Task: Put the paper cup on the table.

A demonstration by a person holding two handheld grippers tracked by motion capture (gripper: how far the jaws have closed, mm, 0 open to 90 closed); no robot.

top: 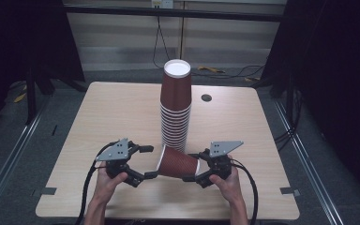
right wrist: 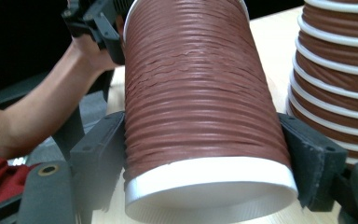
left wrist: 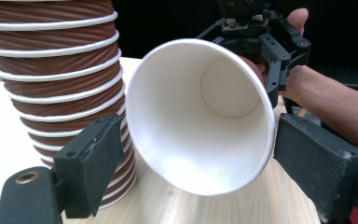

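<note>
A single brown ribbed paper cup (top: 178, 162) lies on its side in the air just above the table, in front of a tall stack of the same cups (top: 176, 108). My right gripper (top: 192, 167) is shut on the cup's base end; in the right gripper view both pads press the cup (right wrist: 196, 93) near its white bottom rim. My left gripper (top: 149, 162) is open, its jaws straddling the white mouth of the cup (left wrist: 200, 116), with a gap at the left pad (left wrist: 93, 163). The stack (left wrist: 51, 70) stands just beyond.
The light wooden table (top: 112, 112) has a dark round cable hole (top: 206, 97) at the back right. Black frames and cables stand on the floor behind. The person's hands hold both grippers near the table's front edge.
</note>
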